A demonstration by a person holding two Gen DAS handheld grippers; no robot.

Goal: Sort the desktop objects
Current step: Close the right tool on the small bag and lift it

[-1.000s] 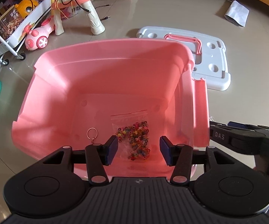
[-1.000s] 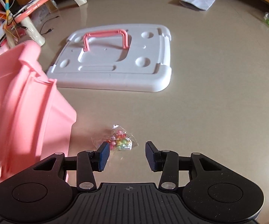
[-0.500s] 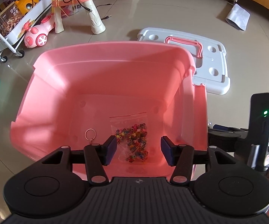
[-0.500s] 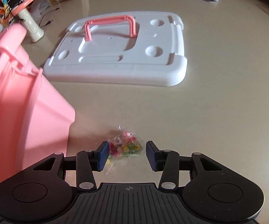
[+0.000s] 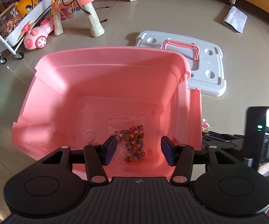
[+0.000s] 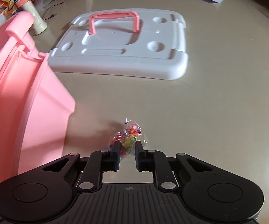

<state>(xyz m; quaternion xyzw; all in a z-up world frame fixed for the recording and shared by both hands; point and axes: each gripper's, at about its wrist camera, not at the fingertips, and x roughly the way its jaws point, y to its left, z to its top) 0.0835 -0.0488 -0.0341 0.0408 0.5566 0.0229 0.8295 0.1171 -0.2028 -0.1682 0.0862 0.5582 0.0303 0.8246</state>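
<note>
The only writing you can read is on the cardboard box (image 5: 9, 21) in the white rack at the far left, which has large Chinese characters above a photo of nuts; the small mark on the black body of each tool is too small to read. Your left gripper (image 5: 139, 152) hangs above the pink bin (image 5: 104, 78), and its two flat blue pads stand apart with nothing between them. The bin is smooth, glossy plastic with rounded corners and a stepped rim. On its bottom lies a clear zip bag of beads (image 5: 129, 137) with a red seal line, full of tiny ring-shaped beads in many colours, and just beside it to the left lies a thin metal key ring (image 5: 89, 135). Your right gripper (image 6: 127, 150) is low over the floor, just right of the bin's outer wall (image 6: 31, 112), and its jaws are closing on a small crumpled candy bag (image 6: 128, 135) of clear, shiny film with red, yellow and green round pieces inside; the pads already press its lower part from both sides, while the bag seems to rest on the floor. Further away on the smooth beige floor (image 6: 218, 102) lies the white lid (image 6: 121, 50), a flat moulded plastic plate with round hollows and a pink handle that stands up.
</note>
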